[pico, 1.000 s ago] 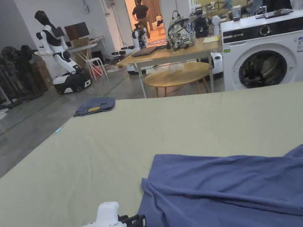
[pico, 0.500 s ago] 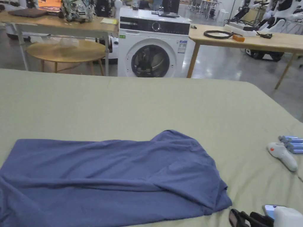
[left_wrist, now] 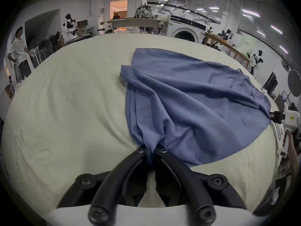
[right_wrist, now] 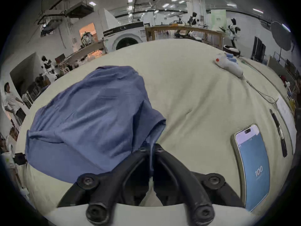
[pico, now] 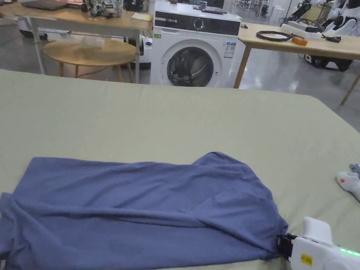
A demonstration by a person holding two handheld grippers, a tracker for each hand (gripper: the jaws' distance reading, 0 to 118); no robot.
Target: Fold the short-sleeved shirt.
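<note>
Two grippers are both clamped on the blue short-sleeved shirt (pico: 147, 207), one at each end of its near edge. Shirt lies spread and wrinkled on the pale green tabletop (pico: 175, 119), lengthwise across the near part of it, with loose folds running along its length.

Left gripper (left_wrist: 152, 149): jaws closed tight on a bunched corner of fabric, cloth pinched between the two black tips; a stitched hem runs up from the pinch point. Right gripper (right_wrist: 152, 148): jaws likewise closed on a thin gather of fabric at the shirt's other corner (an open sleeve or hem mouth sits just above the tips). In the head view the right gripper (pico: 283, 244) sits at the shirt's lower right corner, its white body trailing off toward the frame edge, a green light on its housing.

On the tabletop to the right, well apart from the shirt: a white handheld device (pico: 348, 182) with a red button, and a phone (right_wrist: 251, 164) lying face up with its screen lit.

Beyond the tabletop stands a washing machine (pico: 197, 52), with a round wooden table (pico: 89, 52) to its left. A person (left_wrist: 18, 50) in a white top stands at far left.
</note>
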